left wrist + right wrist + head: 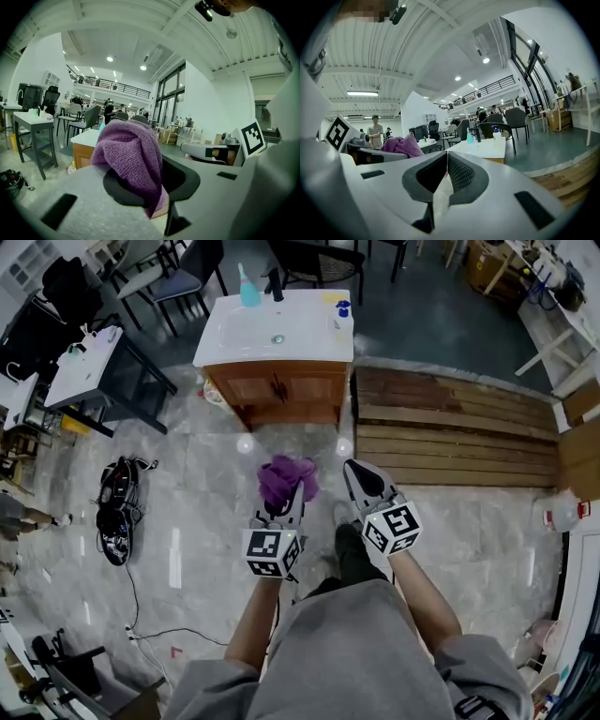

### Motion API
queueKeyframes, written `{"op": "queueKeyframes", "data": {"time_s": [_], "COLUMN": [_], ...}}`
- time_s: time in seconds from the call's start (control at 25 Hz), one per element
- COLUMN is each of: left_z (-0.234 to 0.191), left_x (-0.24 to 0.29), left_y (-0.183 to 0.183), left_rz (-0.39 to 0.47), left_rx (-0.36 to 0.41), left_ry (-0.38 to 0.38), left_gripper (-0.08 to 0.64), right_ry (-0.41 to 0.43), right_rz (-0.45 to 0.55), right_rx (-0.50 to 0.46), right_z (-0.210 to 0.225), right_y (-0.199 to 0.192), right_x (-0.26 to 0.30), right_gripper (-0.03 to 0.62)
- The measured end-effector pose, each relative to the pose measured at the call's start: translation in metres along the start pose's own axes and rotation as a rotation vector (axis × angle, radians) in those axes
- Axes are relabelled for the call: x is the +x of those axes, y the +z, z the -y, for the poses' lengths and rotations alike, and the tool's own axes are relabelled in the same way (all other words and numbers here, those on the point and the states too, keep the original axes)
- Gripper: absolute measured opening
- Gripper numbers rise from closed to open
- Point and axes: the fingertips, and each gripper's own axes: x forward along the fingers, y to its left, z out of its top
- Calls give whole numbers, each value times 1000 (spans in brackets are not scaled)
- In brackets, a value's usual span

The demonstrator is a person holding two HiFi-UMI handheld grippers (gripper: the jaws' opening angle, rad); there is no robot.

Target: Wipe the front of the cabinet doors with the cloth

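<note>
A black bag (117, 512) lay on the floor (206, 484) well left of the cabinet (279, 404), and a small white surface (82, 367) stood nearer the cabinet on that same side. The wooden cabinet carried a white sink top (309, 334), with a teal bottle (248, 287) at its back left corner and a blue-capped bottle (342, 308) near its right edge; the two doors (314, 387) were closed. In front of the cabinet and well apart from the doors, the left claw (292, 495) was clamped on a bunched purple cloth (284, 476), which spilled up and over the jaws. Just right of it, level with it before the cabinet, the right claw (354, 470) had its jaws together with nothing between them. Right of the cabinet, a slatted wooden platform (450, 427) ran along the floor.
</note>
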Motion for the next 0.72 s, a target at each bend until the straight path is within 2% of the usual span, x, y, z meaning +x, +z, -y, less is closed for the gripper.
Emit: {"op": "queueKeyframes", "data": {"time_s": [0.36,0.72], "left_z": [-39,-73], "left_x": [73,149], "left_y": [-18,-18], "left_rz": [-58,-97], "left_rx": [-49,-87], "left_ry": [37,82], "left_gripper": [77,77], "right_ry": [19,46], "right_rz": [-36,-98], "right_rx": [58,95], "right_z": [62,120], "right_y": [-16,-26], "right_x": [67,132], "right_gripper": [11,11]}}
